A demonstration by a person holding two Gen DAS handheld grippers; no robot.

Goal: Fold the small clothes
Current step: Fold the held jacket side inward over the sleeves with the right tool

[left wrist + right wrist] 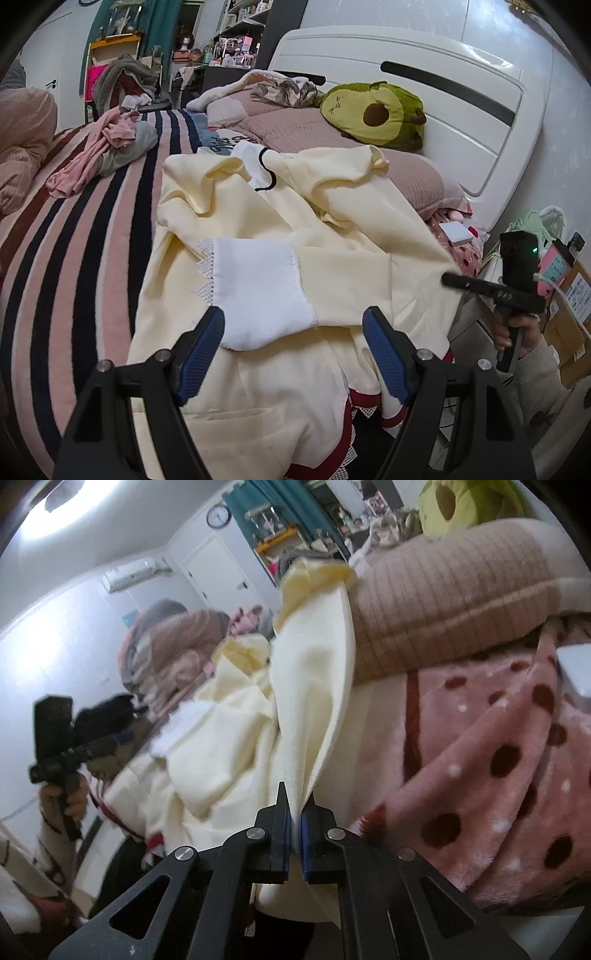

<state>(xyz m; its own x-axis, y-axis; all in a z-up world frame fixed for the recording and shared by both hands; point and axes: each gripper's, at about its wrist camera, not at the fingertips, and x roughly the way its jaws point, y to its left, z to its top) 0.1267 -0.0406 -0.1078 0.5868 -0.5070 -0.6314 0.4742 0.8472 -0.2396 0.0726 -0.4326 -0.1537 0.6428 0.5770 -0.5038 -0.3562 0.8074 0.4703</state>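
A pale yellow garment [295, 229] with a white lace-edged cuff [258, 291] and a white collar with black trim lies spread on the bed. My left gripper [293, 332] is open and empty, hovering just above the cuff, near the garment's front part. My right gripper [294, 808] is shut on an edge of the yellow garment [310, 686] and pulls it taut at the bed's side; it also shows in the left wrist view [448, 278], at the garment's right edge. The left gripper shows blurred in the right wrist view [122, 736].
A striped pink, navy and maroon blanket [74, 240] covers the bed. Pink and grey clothes [107, 147] lie at the far left. Mauve pillows [406, 173], an avocado plush [373, 110] and the white headboard [461, 103] are behind. A pink dotted blanket [498, 775] hangs at the right edge.
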